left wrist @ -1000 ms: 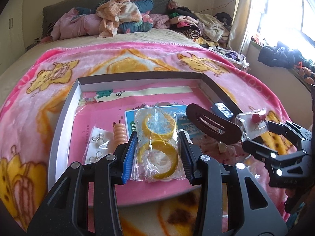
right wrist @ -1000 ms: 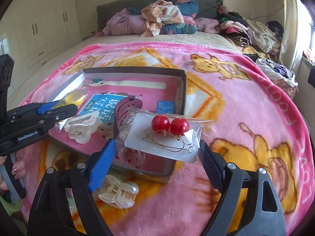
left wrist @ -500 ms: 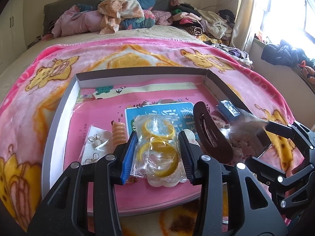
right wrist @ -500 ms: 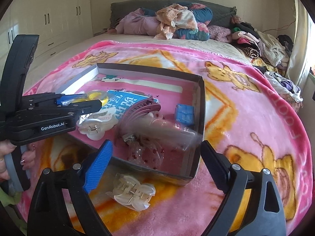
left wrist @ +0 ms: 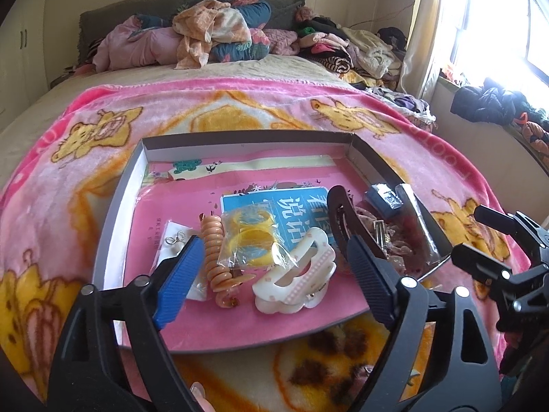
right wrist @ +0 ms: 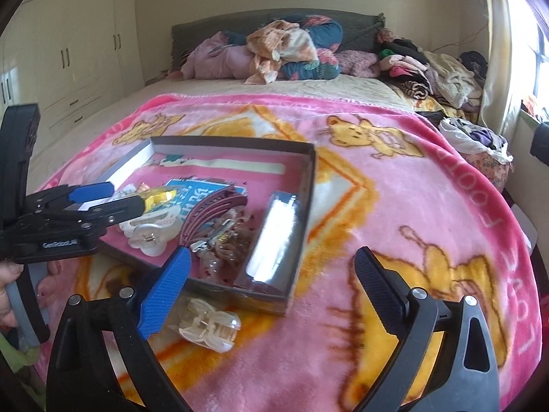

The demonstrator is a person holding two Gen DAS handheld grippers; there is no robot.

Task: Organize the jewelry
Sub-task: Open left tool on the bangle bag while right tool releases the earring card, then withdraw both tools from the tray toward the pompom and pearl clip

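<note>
A shallow grey box with a pink floor lies on the pink blanket. My left gripper hangs over its near side, jaws opening and touching nothing. Below them lie a bag of yellow rings, an orange coil hair tie and a white hair claw. A dark brown clip stands to the right. My right gripper is over the blanket by the box's near corner, jaws opening and empty. The earring bag leans on the box's right wall. A clear hair claw lies outside the box.
Heaped clothes and bedding fill the head of the bed. A wardrobe lines the left wall, and a window with a curtain is on the right. In the right wrist view a hand holds the left gripper.
My left gripper has spread wide and let go of the bag of yellow rings, which now lies in the box. My right gripper dropped the earring bag into the box and drew back.
</note>
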